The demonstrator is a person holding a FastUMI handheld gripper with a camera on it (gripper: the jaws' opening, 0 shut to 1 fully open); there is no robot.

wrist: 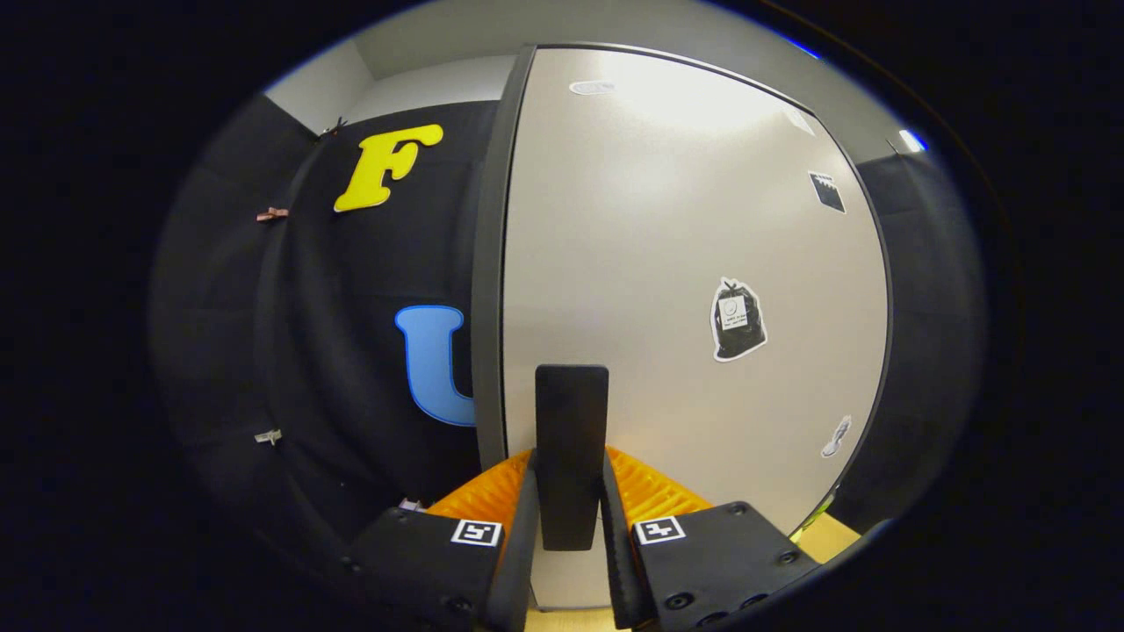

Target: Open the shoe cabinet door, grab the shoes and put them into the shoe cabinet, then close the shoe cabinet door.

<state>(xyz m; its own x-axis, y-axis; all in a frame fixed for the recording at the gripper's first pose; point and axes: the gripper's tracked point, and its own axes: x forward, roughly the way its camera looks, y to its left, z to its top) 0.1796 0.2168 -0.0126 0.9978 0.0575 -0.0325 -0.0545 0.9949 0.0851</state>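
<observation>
The shoe cabinet door (667, 263) is a pale, glossy panel with a dark frame, standing right in front of me. A flat black handle (571, 439) sticks out from its lower part. My gripper (569, 518) has both fingers pressed on the handle's sides, so it is shut on the handle. The door bears several stickers, the largest a black bag-shaped one (738, 320) to the right of the handle. No shoes are visible.
The booth's black cloth wall (351, 351) hangs to the left of the cabinet's dark edge (492, 263). A strip of light wooden floor (830, 535) appears past the door's lower right corner. Pale ceiling (439, 79) lies above.
</observation>
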